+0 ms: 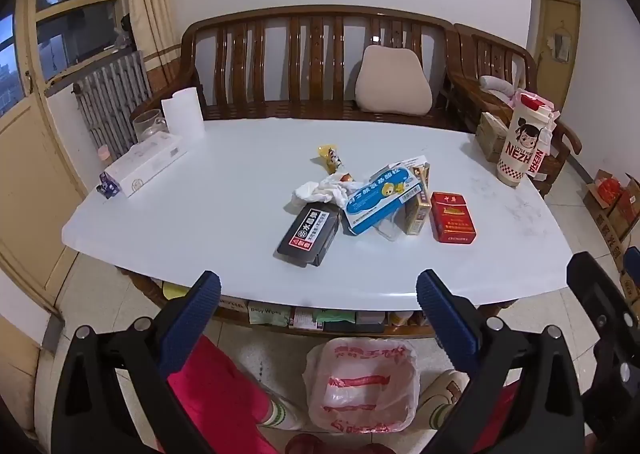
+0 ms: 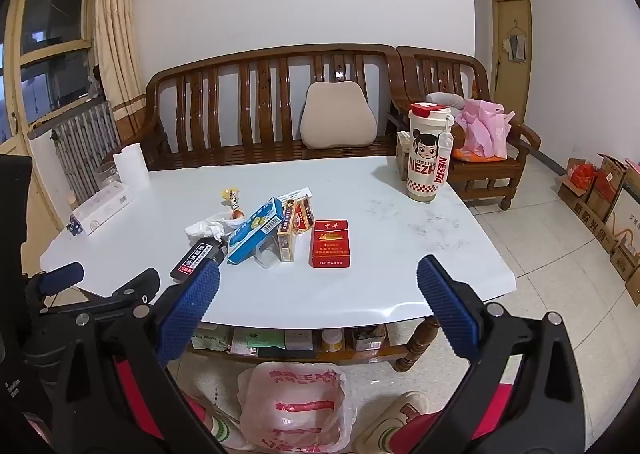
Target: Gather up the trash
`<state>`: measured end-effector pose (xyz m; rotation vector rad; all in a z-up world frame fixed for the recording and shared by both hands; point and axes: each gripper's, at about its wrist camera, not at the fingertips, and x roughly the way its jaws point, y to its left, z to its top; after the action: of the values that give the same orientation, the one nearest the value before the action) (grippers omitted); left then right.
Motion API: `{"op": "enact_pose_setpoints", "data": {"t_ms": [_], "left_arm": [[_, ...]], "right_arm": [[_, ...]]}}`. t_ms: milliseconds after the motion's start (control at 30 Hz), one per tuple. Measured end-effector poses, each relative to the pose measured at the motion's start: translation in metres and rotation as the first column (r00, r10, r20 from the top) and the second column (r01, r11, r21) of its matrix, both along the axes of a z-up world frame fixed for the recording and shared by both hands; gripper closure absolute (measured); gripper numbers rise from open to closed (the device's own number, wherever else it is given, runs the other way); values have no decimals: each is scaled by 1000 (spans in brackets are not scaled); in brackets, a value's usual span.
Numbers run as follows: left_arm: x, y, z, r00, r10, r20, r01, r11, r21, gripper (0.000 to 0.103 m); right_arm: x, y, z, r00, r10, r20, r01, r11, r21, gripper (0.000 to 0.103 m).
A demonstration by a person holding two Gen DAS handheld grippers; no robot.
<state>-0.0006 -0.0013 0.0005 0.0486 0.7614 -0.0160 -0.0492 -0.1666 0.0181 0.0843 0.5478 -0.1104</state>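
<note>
Both claws gape empty; red pack [image 2: 329,243] lies lengthwise just ahead of right claw [image 2: 320,286], left claw [image 1: 318,294] farther off.

Glossy white tabletop [image 1: 224,214], varnished wooden bench [image 1: 304,38], crumpled tissue paper [image 1: 320,192], thin plastic bin bag [image 1: 362,386].
</note>
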Motion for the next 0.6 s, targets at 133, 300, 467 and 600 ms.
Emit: {"op": "enact_pose_setpoints", "data": {"t_ms": [133, 300, 467, 600], "left_arm": [[-5, -8, 4, 999, -3, 33, 3, 1000, 19, 7], [-10, -22, 7, 999, -2, 42, 1, 1000, 13, 7], [-6, 0, 6, 999, -21, 37, 21, 1000, -15, 7], [-6, -1, 6, 999, -18, 38, 19, 1000, -14, 7]], "right_arm": [[0, 0, 0, 1000, -1, -2, 1, 1000, -10, 6], [0, 0, 1, 1000, 0, 2, 0, 1000, -6, 6], [0, -1, 1, 1000, -2, 5, 2, 1000, -4, 6], [-1, -1, 1, 1000, -2, 7, 2, 1000, -3, 6]]}}
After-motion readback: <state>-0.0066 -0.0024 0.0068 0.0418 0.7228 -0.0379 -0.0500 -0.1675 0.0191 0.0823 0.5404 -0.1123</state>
